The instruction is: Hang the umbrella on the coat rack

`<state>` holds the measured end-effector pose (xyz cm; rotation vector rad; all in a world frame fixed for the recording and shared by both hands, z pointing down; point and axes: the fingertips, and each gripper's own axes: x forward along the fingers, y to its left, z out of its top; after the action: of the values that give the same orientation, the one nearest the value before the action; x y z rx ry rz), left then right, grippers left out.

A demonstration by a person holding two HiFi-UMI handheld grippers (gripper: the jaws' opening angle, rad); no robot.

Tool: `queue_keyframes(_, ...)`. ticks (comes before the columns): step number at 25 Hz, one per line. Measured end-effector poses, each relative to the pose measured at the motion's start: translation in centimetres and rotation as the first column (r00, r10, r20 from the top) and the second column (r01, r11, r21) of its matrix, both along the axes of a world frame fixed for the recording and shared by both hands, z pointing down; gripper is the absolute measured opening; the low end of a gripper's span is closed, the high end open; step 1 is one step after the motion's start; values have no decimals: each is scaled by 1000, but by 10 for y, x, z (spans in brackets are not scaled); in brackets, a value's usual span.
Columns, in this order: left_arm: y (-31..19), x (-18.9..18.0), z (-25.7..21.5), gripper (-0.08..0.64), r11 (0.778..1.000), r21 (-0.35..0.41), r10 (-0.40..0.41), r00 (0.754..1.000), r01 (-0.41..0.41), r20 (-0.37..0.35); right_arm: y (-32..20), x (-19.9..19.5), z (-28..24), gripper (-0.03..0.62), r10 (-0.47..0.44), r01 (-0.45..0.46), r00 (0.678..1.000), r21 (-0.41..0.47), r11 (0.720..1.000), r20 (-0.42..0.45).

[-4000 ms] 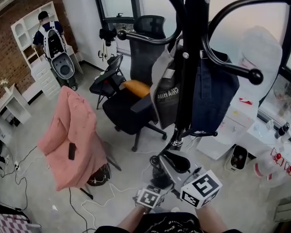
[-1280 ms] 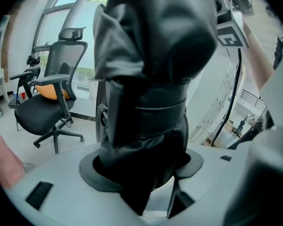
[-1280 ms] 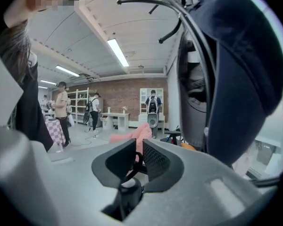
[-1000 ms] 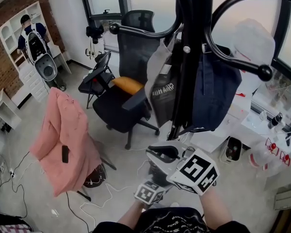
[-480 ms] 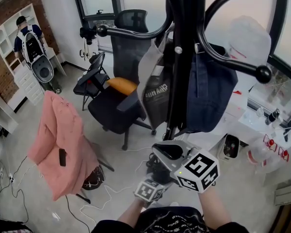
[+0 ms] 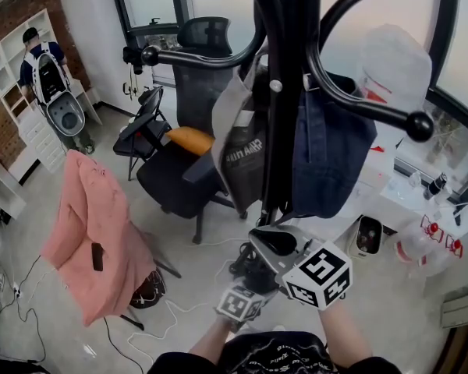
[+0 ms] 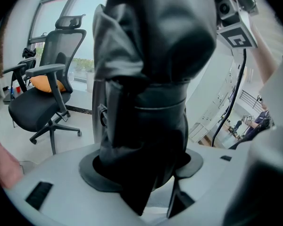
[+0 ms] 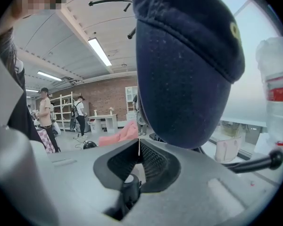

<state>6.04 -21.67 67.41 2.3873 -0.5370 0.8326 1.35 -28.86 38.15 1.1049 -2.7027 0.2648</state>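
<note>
The black umbrella (image 7: pixel 151 79), folded with its fabric bunched, sits clamped in the left tool (image 7: pixel 141 168), low beside the black coat rack (image 6: pixel 274 131); the rack's curved, ball-tipped arms spread above it.

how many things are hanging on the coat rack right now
2 clearly: a grey printed bag left of the coat rack pole, a navy fabric item right of it. A white bag behind the right hook may be a third; others may be hidden.

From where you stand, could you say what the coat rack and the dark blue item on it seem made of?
The coat rack looks like painted metal tube: glossy black curved arms, ball tips. The dark blue item looks like cloth, perhaps cotton: matte, stitched seams.
</note>
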Motion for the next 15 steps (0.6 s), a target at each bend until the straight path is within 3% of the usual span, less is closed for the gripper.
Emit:
queue_keyframes(7,-6,3,9,281,1000,-6,10,1000,-10,26,11,23,-6,9,38,-45,991,45,998,131)
queue_keyframes(15,-7,10,14,281,999,-36,22,1000,-21,22,21,44,6,9,94,-99,985,31,995,146)
